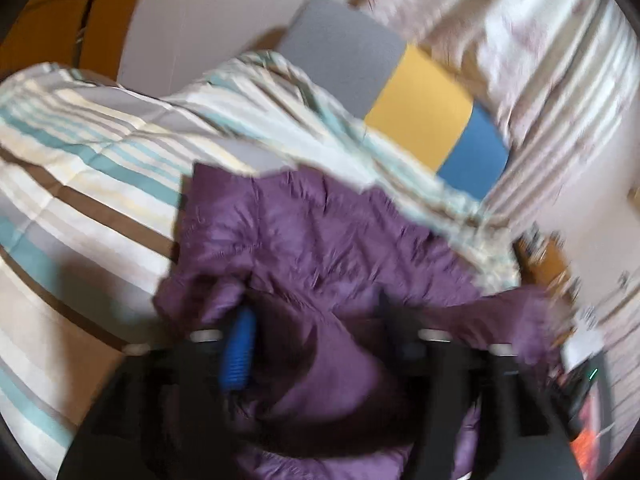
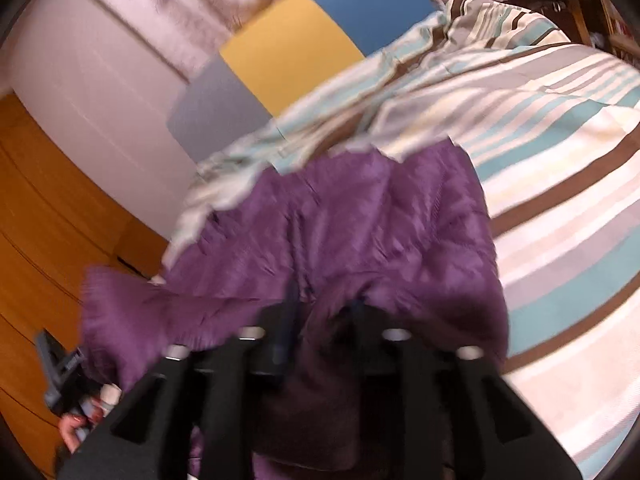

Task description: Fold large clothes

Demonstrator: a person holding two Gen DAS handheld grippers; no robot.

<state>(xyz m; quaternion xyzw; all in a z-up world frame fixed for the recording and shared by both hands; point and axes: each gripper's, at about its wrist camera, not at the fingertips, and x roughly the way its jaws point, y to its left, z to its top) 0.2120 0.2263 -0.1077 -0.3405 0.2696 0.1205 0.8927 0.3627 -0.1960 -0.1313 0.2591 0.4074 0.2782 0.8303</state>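
— Two tongs, left tongs [image 1: 316,320] and right tongs [image 2: 324,320], both buried in the purple jacket [image 1: 320,240]; we have cloth bunched between each pair of fingers.

— Where does it lie?

— On the bed, over the striped duvet [image 1: 80,168]. Beyond, rumpled duvet folds crowd its far edge, then a grey, yellow and blue headboard [image 2: 288,52] and curtains [image 1: 540,60].
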